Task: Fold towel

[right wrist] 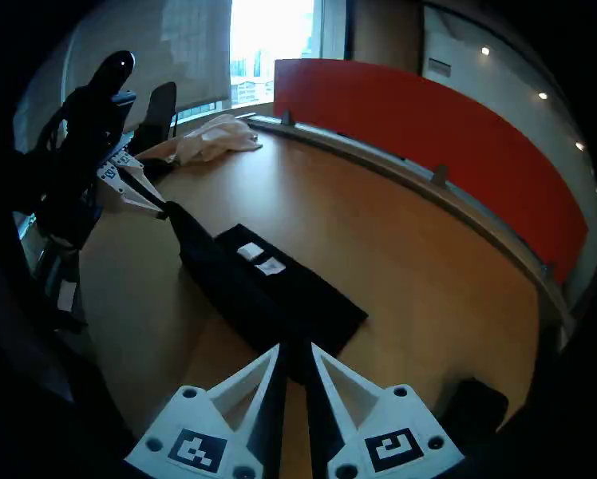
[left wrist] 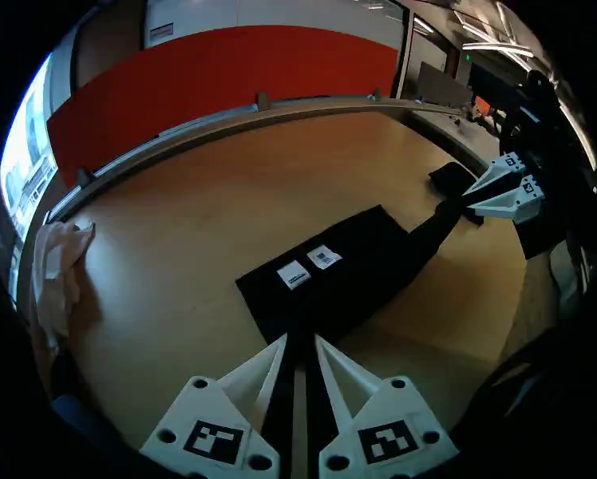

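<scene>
My L gripper is nearly closed, both fingers pinching the black towel at its near edge. The rest lies straight ahead on the table. R gripper is closed the same way on another edge, w/ towel running fwd-left.

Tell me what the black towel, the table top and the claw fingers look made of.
The black towel looks like soft matte cloth: it drapes and creases. The table top is wood or wood-look laminate, smooth, with a mild sheen from the window light. The left claw and right claw look like rigid white matte plastic with flat, sharp-edged faces, likely moulded or printed.
</scene>
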Motion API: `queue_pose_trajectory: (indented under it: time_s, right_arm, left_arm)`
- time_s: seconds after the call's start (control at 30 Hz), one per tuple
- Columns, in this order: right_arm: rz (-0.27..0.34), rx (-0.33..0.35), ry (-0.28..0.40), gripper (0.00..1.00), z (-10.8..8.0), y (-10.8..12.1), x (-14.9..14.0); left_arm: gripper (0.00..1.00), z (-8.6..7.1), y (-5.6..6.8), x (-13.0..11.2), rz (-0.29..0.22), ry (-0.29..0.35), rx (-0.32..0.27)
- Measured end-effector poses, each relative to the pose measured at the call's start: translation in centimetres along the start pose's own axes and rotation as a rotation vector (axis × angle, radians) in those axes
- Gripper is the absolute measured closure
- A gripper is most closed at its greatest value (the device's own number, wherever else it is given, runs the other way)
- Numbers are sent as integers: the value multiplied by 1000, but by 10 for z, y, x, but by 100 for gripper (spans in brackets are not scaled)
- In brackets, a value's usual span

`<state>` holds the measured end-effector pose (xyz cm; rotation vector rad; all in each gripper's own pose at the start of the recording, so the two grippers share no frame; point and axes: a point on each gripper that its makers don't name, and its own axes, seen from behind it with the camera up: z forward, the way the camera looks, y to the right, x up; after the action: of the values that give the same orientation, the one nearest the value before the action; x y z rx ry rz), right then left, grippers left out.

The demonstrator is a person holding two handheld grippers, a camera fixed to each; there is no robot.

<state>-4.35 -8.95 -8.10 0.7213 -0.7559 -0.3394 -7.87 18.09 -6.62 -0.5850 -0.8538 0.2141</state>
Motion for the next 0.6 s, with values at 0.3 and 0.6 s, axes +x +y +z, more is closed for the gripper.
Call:
queue_pose_trajectory:
  time_s: [0.3,0.6]
  right_arm:
    - [21,-19,-17,87,24,19,-2]
    - [42,-18,-34,87,37,25,-10]
  left_arm:
    - [92,22,-10,9,-5,2,8]
    - [92,36,-18,8,-7,2,21]
